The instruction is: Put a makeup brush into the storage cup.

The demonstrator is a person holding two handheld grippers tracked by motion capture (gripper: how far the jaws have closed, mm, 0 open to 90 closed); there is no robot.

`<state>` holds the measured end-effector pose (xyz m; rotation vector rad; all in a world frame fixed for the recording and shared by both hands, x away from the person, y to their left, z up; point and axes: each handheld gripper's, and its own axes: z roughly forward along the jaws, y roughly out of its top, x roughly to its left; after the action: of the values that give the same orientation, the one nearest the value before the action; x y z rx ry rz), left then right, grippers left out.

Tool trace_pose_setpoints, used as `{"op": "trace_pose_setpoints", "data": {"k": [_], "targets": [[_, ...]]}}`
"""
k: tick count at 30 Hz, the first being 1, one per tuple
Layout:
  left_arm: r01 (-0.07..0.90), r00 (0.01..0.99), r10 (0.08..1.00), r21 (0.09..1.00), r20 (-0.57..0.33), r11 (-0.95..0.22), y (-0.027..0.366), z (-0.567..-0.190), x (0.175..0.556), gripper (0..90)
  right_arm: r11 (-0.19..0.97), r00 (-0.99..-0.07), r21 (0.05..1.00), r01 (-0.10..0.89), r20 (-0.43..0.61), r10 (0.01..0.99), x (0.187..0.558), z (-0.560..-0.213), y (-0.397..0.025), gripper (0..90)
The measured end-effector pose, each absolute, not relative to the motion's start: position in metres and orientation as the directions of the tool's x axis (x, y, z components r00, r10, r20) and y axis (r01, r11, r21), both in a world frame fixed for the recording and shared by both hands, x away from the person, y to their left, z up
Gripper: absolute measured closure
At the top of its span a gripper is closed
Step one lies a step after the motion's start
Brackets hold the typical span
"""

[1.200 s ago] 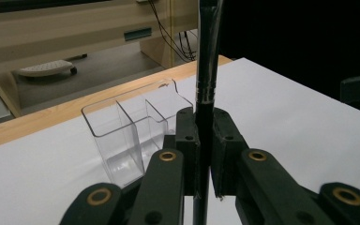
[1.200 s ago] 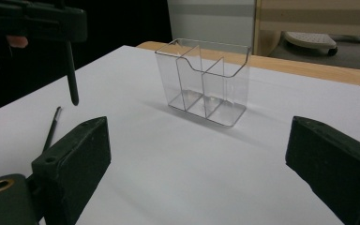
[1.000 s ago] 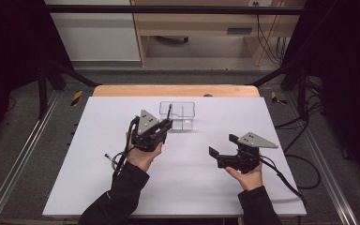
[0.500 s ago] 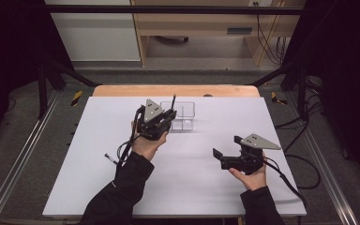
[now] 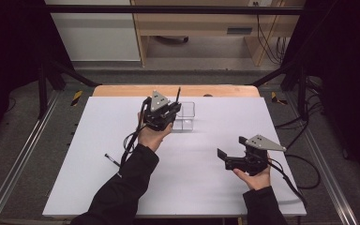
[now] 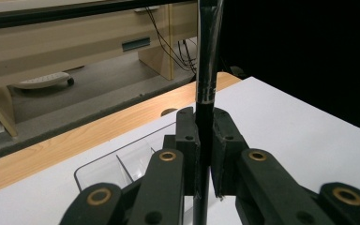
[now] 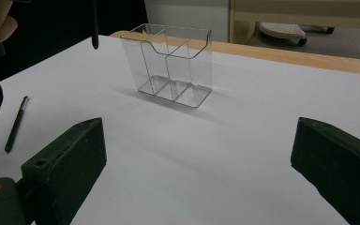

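Gripping black pen (image 6: 205,70), left gripper (image 5: 168,114), no readable writing

White table (image 5: 98,140), clear compartment holder (image 5: 186,117) near its far edge, black pen (image 5: 112,160) lying at left

Left gripper (image 5: 171,112) raised on an extended forearm, jaws clamped with a slim dark stick upright between them; right gripper (image 5: 221,154) held low, jaws wide apart.
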<state>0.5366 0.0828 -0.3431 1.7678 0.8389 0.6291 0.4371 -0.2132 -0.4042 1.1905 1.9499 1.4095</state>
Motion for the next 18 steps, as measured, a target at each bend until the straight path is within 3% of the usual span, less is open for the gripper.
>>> {"op": "trace_pose_setpoints", "data": {"k": [18], "targets": [[0.248, 0.61, 0.793, 0.949, 0.003, -0.194, 0.075, -0.339, 0.572, 82.6, 0.108, -0.516, 0.919, 0.38, 0.113, 0.849, 0.438, -0.405, -0.214, 3.8]]}}
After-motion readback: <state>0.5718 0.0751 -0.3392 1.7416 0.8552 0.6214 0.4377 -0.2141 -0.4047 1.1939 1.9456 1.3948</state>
